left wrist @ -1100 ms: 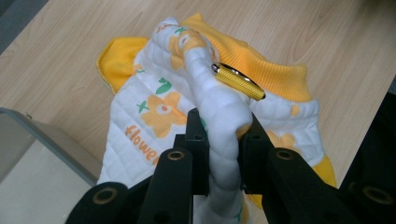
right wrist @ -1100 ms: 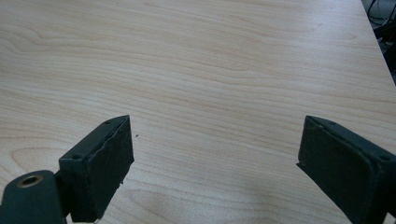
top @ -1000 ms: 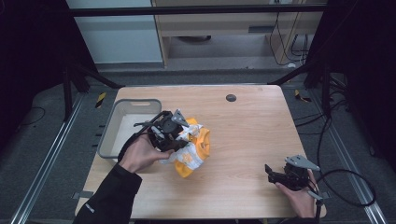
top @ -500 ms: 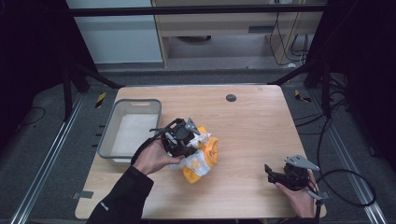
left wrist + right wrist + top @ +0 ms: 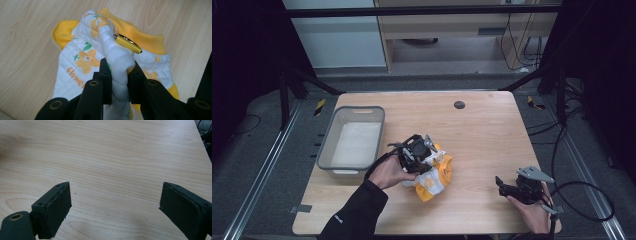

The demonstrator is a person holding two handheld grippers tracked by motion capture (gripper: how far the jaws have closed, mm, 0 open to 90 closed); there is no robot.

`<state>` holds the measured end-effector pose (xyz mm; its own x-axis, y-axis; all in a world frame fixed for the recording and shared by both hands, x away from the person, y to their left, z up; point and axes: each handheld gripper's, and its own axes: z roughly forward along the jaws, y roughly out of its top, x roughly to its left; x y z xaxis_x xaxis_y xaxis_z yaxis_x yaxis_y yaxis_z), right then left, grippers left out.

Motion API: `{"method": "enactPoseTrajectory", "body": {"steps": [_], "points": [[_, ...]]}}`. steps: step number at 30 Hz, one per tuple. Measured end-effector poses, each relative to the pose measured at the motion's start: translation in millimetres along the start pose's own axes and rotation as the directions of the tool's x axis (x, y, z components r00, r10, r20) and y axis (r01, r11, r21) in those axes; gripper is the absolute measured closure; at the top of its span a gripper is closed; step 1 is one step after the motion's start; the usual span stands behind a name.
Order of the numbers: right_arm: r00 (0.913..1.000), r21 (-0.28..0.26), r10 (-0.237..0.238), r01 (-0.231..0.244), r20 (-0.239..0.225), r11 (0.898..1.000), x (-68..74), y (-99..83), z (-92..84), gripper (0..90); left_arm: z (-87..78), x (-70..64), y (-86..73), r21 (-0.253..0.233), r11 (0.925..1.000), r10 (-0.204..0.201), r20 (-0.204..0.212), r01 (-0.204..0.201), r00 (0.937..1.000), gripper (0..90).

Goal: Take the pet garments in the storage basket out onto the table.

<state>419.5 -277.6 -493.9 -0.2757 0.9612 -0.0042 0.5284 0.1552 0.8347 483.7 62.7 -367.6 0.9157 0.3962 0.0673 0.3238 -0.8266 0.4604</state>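
**Left gripper pinching a quilted garment at mid-table; right gripper open over bare wood**

High view: a wooden table (image 5: 482, 125) carries a grey bin (image 5: 328, 145) toward its left side and a small dark round disc (image 5: 459, 104) near its far edge. Just right of the bin, near the table's middle, lies a crumpled white and yellow garment (image 5: 434, 177). The person's left hand (image 5: 387, 172), reaching in from the near edge in a dark sleeve (image 5: 354, 217), holds the left gripper (image 5: 414, 155) on the garment's left part. At the near right corner the right hand (image 5: 532, 212) holds the right gripper (image 5: 504, 186), well apart from the garment, its jaws pointing left; a black cable (image 5: 582, 200) loops off the table edge behind it.

Left gripper view: the left gripper (image 5: 117, 80) has its two black jaws closed tight on a raised fold of the garment (image 5: 82, 62), the white quilted cloth bunched between them. The fabric bears orange flowers with green leaves and orange lettering reading "flower"; yellow ribbed trim (image 5: 140, 37) runs along its far edge, and a short yellow ribbed piece with a metal part (image 5: 127, 43) lies across the fold. The rest of the garment rests on the table (image 5: 30, 37).

Right gripper view: the right gripper (image 5: 113, 207) stands wide open, its jaws far apart with nothing between them, above the bare table (image 5: 112, 157).
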Motion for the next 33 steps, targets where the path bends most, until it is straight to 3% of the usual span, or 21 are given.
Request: {"method": "enactPoseTrajectory", "body": {"steps": [17,24,33], "points": [[1.0,0.001,-0.004,0.004,0.002,1.0,-0.5,-0.5,0.2,10.3,34.3,-0.8,-2.9,0.04,0.9989,-0.025,0.041,0.023,0.9988,75.5],[1.0,0.002,-0.004,0.004,-0.001,1.0,-0.3,-0.6,0.2,10.3,45.5,-2.7,-6.0,0.045,0.9989,-0.016,0.052,0.014,0.9985,73.5],[1.0,0.005,0.0,0.0,-0.001,1.0,-0.1,-0.7,0.5,10.4,51.6,-2.9,-10.5,0.044,0.9985,-0.035,0.051,0.033,0.9981,64.1]]}}
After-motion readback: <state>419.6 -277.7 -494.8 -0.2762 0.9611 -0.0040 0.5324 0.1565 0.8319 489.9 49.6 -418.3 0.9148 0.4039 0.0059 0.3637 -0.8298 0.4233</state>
